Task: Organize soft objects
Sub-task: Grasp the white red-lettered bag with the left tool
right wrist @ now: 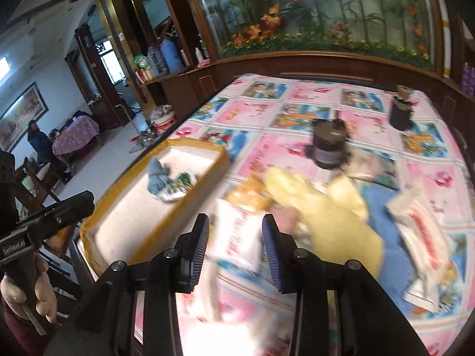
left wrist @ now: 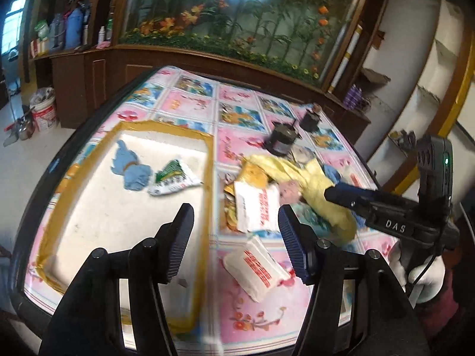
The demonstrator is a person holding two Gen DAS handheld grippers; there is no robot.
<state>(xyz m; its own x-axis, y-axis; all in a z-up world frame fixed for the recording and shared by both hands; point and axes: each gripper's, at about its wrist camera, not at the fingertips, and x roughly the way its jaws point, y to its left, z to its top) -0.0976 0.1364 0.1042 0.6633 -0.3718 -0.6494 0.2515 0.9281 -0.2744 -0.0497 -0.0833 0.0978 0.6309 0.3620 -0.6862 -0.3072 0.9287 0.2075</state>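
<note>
Both tongs stood open with nothing pressed between their pads. Left tongs [left wrist: 234, 237] hung over the surface [left wrist: 190, 101], which carried a pink and blue picture cloth, above the right edge of the white tray [left wrist: 104, 207] with the yellow-brown rim. Right tongs [right wrist: 234, 249] hung above a white packet with red letters [right wrist: 237, 237], which showed in the gap between the pads (the blur did not let me say whether a pad touched it).

Inside the tray lay a blue cloth bundle [left wrist: 130, 169] and, just beside it, a green and white packet [left wrist: 173, 179]. Outside the tray, to its right, the soft things lay in a loose heap: a yellow cloth [left wrist: 311, 187], the white packet partly on a golden packet [left wrist: 255, 175], and a blue cloth [right wrist: 394, 231] under the yellow one. Another white packet [left wrist: 258, 270] lay nearer, by the left tongs. A third one [right wrist: 421, 237] lay further right. Two dark jars [left wrist: 280, 142] stood behind the heap, well apart from the tray.
</note>
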